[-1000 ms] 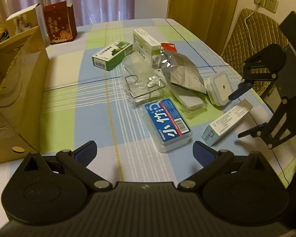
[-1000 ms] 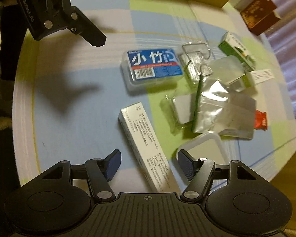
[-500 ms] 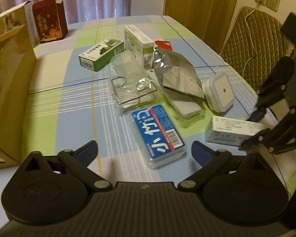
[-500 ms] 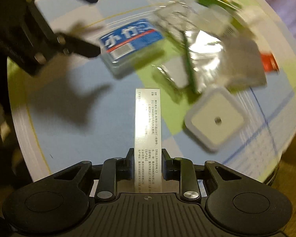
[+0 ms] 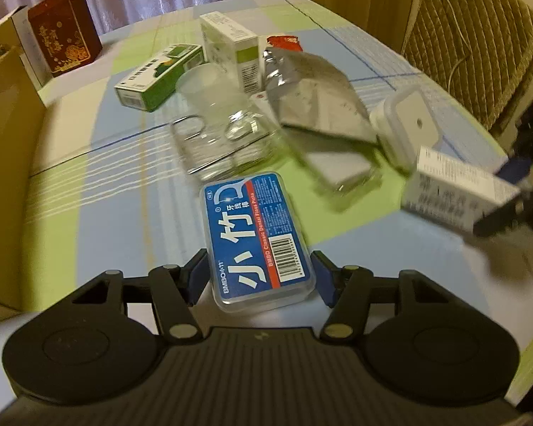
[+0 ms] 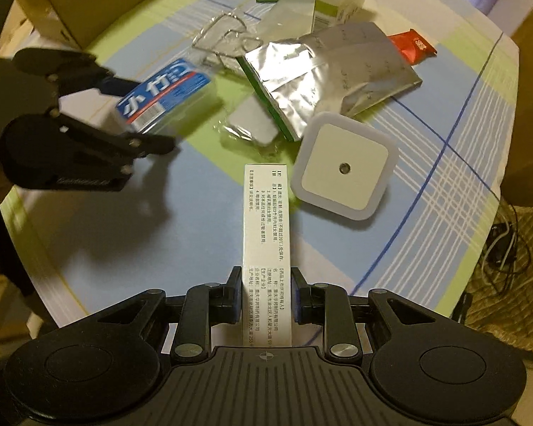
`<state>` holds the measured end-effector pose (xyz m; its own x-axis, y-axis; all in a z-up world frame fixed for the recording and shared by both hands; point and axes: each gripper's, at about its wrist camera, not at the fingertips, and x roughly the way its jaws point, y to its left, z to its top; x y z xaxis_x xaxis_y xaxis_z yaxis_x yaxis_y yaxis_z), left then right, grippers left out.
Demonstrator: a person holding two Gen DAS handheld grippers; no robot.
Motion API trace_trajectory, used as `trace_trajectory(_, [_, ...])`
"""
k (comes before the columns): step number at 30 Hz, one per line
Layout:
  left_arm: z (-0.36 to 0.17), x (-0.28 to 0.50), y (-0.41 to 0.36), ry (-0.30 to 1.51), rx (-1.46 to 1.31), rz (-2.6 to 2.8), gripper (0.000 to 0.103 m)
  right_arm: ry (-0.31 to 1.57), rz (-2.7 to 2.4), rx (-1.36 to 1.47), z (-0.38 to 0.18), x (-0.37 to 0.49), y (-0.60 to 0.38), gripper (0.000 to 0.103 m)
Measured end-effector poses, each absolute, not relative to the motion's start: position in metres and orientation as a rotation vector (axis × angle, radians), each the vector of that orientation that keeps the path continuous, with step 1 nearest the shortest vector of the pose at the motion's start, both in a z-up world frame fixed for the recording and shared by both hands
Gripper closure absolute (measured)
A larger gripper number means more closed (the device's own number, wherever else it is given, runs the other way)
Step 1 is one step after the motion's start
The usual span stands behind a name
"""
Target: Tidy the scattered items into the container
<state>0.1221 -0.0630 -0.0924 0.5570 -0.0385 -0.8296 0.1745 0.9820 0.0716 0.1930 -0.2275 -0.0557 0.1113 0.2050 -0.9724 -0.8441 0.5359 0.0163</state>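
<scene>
My left gripper [image 5: 259,278] is shut on a clear floss box with a blue label [image 5: 256,234], just above the checked tablecloth. The right wrist view shows that blue box [image 6: 167,97] blurred between the left gripper's fingers [image 6: 144,115]. My right gripper [image 6: 266,294] is shut on a long white carton [image 6: 266,234] printed with black text. From the left wrist view, the carton [image 5: 451,191] hangs at the right edge in the right gripper [image 5: 497,198]. The cardboard box container [image 5: 3,149] stands open at the left, and its corner [image 6: 89,0] shows at the top left.
Still on the cloth are a silver foil pouch [image 6: 330,71], a square white night light [image 6: 343,168], a green carton [image 5: 160,74], a white-and-green carton [image 5: 234,46], a red sachet [image 6: 412,46], bagged wire hooks [image 5: 216,142] and a small bagged white pad [image 6: 254,124]. A quilted chair [image 5: 479,35] stands right.
The left gripper moved forward and shut on the blue floss box, which has come up off the cloth. The right gripper, which shut on the white carton half a second ago, has lifted it.
</scene>
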Motion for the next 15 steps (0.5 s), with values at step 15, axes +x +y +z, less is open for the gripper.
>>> trace_trajectory(15, [-0.096, 0.111, -0.027, 0.981, 0.126, -0.135, 0.048, 1.227, 0.701, -0.389, -0.073, 0.175, -0.185, 0.074])
